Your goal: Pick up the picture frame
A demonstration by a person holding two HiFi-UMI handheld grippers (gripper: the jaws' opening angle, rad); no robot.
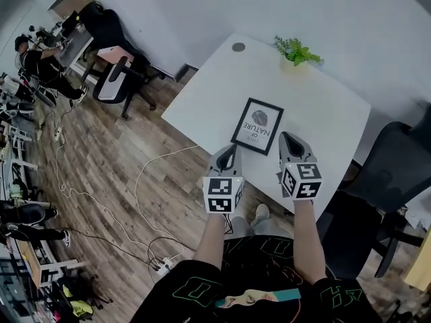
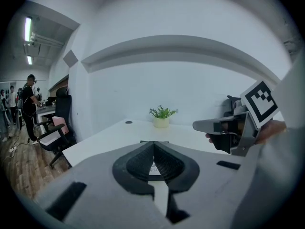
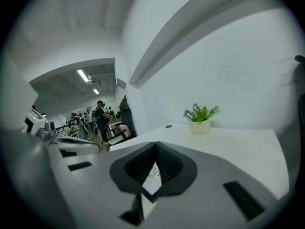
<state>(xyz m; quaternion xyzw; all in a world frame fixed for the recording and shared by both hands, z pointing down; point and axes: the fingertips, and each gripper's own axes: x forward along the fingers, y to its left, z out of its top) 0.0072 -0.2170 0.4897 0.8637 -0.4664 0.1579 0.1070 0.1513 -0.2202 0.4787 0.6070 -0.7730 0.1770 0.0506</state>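
Fingers point(image 2: 138, 163) pressed together, empty: my left gripper point(image 1: 230, 152) and right gripper point(image 1: 288, 138) flank the mid-picture picture frame point(image 1: 257, 126), probably lining up the pickup.

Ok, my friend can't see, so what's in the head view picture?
A black-framed picture lies flat on a white table, with the left gripper and right gripper, both shut, by its near corners. A small green potted plant stands behind.
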